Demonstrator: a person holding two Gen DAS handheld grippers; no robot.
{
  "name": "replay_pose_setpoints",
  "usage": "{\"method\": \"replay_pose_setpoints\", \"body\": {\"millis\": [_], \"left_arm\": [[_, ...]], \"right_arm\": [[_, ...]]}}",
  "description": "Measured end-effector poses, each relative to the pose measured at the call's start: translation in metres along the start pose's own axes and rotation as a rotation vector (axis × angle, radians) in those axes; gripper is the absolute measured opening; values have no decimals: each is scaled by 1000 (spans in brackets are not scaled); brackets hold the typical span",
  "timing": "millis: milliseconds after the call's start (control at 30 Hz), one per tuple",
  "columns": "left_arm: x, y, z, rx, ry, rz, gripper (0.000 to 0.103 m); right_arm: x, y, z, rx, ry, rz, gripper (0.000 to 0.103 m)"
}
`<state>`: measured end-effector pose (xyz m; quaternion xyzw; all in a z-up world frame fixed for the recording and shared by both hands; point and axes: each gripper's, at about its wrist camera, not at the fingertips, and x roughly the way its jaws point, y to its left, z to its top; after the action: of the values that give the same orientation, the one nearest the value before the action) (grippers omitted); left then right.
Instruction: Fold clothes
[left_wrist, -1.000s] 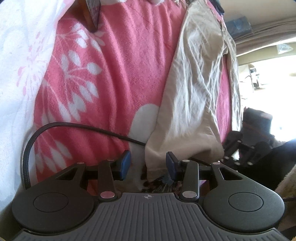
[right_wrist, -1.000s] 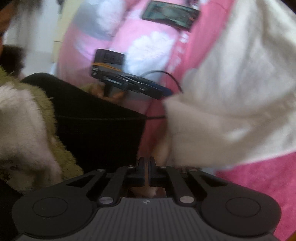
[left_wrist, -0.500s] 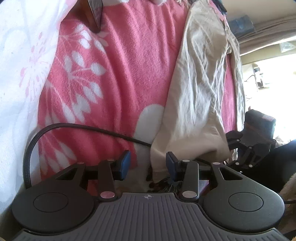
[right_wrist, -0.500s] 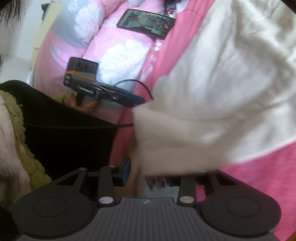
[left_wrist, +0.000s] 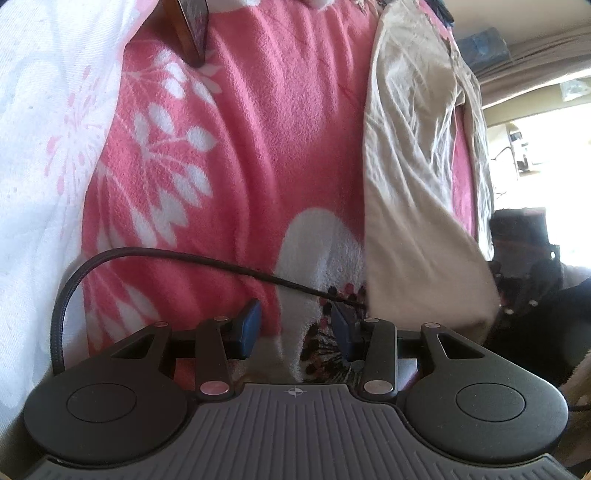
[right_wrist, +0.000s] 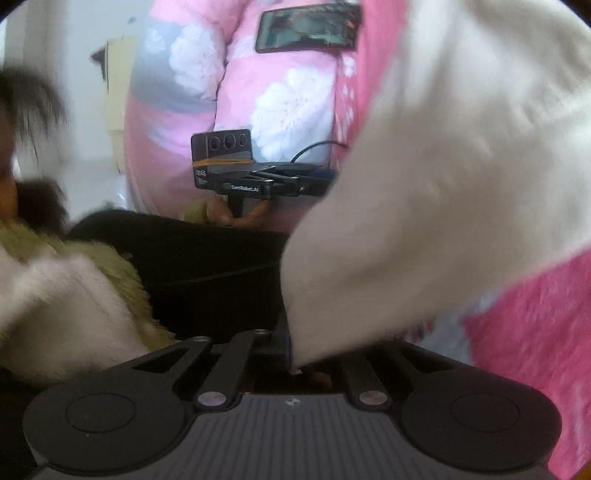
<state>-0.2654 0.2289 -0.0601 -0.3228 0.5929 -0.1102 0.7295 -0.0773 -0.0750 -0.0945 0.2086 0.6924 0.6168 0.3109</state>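
Left claw (left_wrist: 293, 332): released, blue pads apart, nothing between them but the blanket below. It hangs over the white flower patch of the pink floral blanket (left_wrist: 229, 122). A black braided cable (left_wrist: 155, 254) loops from its left side across the blanket toward the right pad.

Just right of the right pad: the hem end of the beige trousers (left_wrist: 413, 177), lying lengthwise on the blanket, running away toward the far edge. Wrinkled, partly doubled along the right side.

Further out: a phone (left_wrist: 192, 26) propped on edge at the top left; pale floral bedding (left_wrist: 40, 155) along the left.

Right claw (right_wrist: 291, 350): clenched, jaws drawn together on the corner of the trousers' hem (right_wrist: 424, 206), which drapes up and right from the pinch. Cloth blurred; the pads themselves are hidden under it.

Beyond it: the left claw seen from the side, gripped from beneath by a hand (right_wrist: 236, 214). A phone (right_wrist: 308, 27) lies flat on pink bedding. At the left, a furry white-and-olive sleeve (right_wrist: 70, 291) and black cloth (right_wrist: 210, 273).
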Motion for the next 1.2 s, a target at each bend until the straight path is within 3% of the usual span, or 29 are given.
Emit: {"method": "replay_pose_setpoints", "body": {"millis": [200,500,767,1000,1100,1200], "left_arm": [[-7,-2,0,20,-8,45,41],[-35,-14,-13,15,-3,157,40],[-52,-27,-27,32,49,241,41],[-41,-41,-16,90,9,229,41],[-38,-45,-10,120,-8,219,41],[-36,-46,-8,136,-19,212,41]], "right_arm": [[-6,-37,0,102,58,-276,3],[6,-38,4,51,162,-275,3],[29,-26,19,-101,359,-337,11],[15,6,5,-277,442,-478,38],[12,27,-6,-369,507,-565,38],[-2,61,-8,-486,478,-549,34]]}}
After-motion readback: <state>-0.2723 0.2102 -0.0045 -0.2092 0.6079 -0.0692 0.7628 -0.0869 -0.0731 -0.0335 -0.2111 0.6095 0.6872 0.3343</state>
